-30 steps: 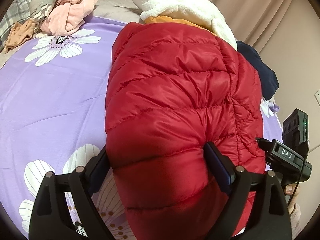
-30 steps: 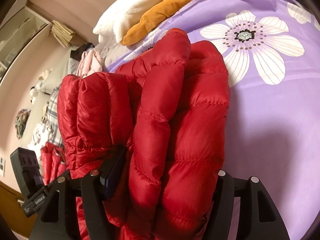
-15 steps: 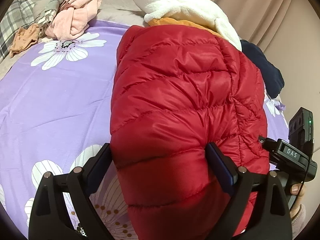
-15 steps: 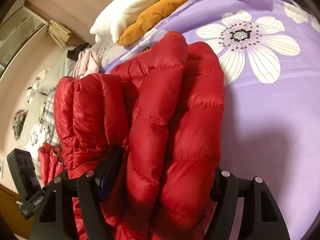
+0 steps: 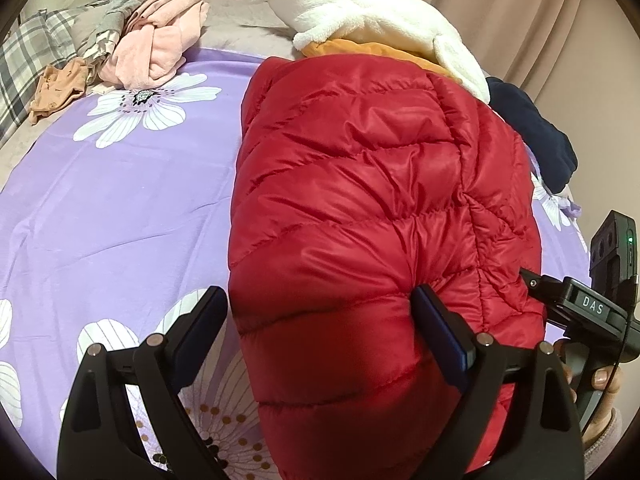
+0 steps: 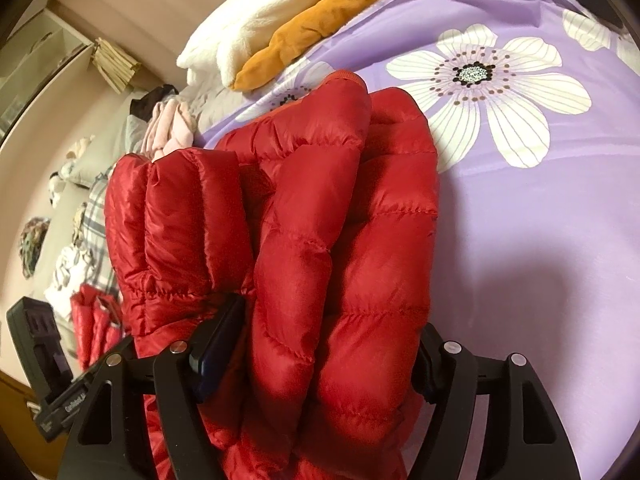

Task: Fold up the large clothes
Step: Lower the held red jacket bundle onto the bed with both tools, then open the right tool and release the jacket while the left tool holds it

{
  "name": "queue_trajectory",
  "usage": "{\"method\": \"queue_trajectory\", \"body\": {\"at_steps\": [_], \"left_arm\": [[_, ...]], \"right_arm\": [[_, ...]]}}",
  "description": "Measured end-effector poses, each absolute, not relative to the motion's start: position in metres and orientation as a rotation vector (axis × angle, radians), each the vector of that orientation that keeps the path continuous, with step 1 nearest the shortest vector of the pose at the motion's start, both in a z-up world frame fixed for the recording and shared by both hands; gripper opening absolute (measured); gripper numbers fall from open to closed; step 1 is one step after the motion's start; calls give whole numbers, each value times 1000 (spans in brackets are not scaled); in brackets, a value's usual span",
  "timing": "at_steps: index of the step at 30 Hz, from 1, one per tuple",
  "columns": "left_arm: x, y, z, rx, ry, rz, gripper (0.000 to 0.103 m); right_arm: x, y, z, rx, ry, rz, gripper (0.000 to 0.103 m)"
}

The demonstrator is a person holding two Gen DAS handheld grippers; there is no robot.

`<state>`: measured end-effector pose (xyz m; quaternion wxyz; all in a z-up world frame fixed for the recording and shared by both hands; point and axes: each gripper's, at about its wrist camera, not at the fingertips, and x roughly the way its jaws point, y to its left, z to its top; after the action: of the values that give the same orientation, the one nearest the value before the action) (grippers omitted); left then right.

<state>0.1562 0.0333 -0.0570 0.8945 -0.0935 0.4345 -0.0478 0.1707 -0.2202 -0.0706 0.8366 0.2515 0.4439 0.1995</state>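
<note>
A red quilted down jacket (image 5: 368,208) lies folded in a thick bundle on a purple bedsheet with white flowers (image 5: 100,216). My left gripper (image 5: 320,316) is shut on the near end of the bundle, its jaws wide apart around the padding. My right gripper (image 6: 328,344) is shut on the other side of the same jacket (image 6: 320,220), squeezing several puffy layers. The right gripper's body shows at the right edge of the left wrist view (image 5: 592,312).
A white fleece blanket (image 5: 380,24) over an orange garment (image 5: 360,48) lies behind the jacket. A dark navy garment (image 5: 532,128) is at the far right. Pink clothes (image 5: 160,52) and a plaid cloth (image 5: 28,48) sit at the far left.
Both views have shifted slightly: the jacket bundle has slid a little across the sheet. Both grips stay the same.
</note>
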Motion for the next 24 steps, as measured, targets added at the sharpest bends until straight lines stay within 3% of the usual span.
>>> {"method": "queue_trajectory", "body": {"at_steps": [24], "left_arm": [[146,29,-49,-192,912,-40,94]], "right_arm": [[156,-242,-58,485,906,323,78]]}}
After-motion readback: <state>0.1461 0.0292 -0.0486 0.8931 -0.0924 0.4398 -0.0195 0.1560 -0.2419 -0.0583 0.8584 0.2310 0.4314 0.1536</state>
